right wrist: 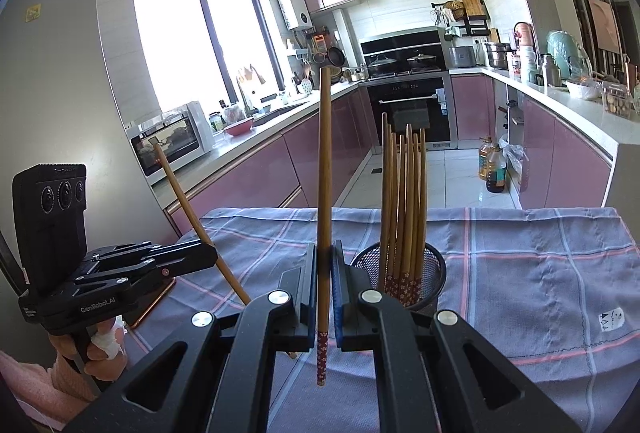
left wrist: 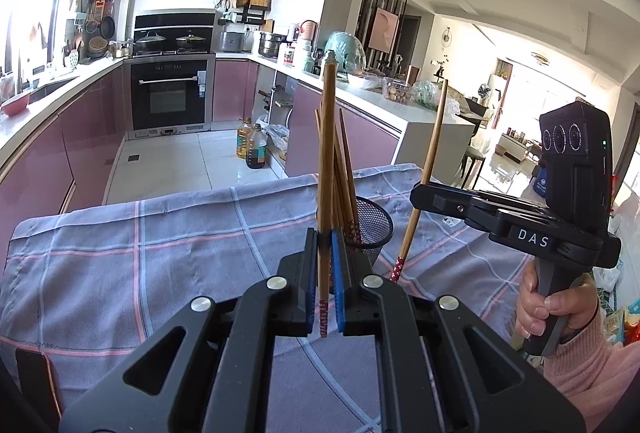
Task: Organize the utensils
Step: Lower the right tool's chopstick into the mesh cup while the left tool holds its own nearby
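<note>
Wooden chopstick (left wrist: 325, 173) stands upright, clamped in the left gripper (left wrist: 324, 281); the right gripper (right wrist: 325, 293) is closed on another chopstick (right wrist: 324, 193). More chopsticks (right wrist: 402, 209) sit in the mesh cup (right wrist: 432, 273) on the table (right wrist: 520, 273), just beside both.

A table (right wrist: 540, 385) covered by a grey-blue checked cloth (right wrist: 520, 273) with pink lines; a black mesh cup (right wrist: 432, 273) of chopsticks (right wrist: 404, 201) stands upright on it
</note>
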Motion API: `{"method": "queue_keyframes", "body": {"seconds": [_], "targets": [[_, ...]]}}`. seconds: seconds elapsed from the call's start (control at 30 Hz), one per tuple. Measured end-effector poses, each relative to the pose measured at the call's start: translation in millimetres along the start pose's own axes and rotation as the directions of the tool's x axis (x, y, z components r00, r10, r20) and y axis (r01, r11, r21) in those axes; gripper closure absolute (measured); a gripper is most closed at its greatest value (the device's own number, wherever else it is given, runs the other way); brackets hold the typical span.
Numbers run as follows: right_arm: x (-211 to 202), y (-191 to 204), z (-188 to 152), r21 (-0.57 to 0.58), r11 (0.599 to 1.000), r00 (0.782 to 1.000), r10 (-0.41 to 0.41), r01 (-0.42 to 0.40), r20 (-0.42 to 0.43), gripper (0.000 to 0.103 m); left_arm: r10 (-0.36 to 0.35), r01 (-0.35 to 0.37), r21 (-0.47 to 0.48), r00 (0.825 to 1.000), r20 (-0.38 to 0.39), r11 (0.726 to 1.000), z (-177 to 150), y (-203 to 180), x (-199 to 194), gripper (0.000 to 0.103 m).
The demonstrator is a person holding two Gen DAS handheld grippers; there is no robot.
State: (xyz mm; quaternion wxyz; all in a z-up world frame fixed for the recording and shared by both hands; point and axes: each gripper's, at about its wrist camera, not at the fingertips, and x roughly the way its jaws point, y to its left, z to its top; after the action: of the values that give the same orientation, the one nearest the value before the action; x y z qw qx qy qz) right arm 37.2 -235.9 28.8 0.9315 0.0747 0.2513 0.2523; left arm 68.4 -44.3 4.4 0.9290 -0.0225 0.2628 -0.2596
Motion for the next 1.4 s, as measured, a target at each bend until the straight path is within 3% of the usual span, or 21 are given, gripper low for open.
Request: {"method": "queue_keyframes", "body": {"seconds": [1.4], "targets": [[-3, -10, 19, -0.020, 0.999, 0.999, -0.027, 0.027, 0.038, 0.097, -0.052, 0.051, 0.044, 0.998, 0.040, 0.998, 31, -22, 1, 0.095]]}}
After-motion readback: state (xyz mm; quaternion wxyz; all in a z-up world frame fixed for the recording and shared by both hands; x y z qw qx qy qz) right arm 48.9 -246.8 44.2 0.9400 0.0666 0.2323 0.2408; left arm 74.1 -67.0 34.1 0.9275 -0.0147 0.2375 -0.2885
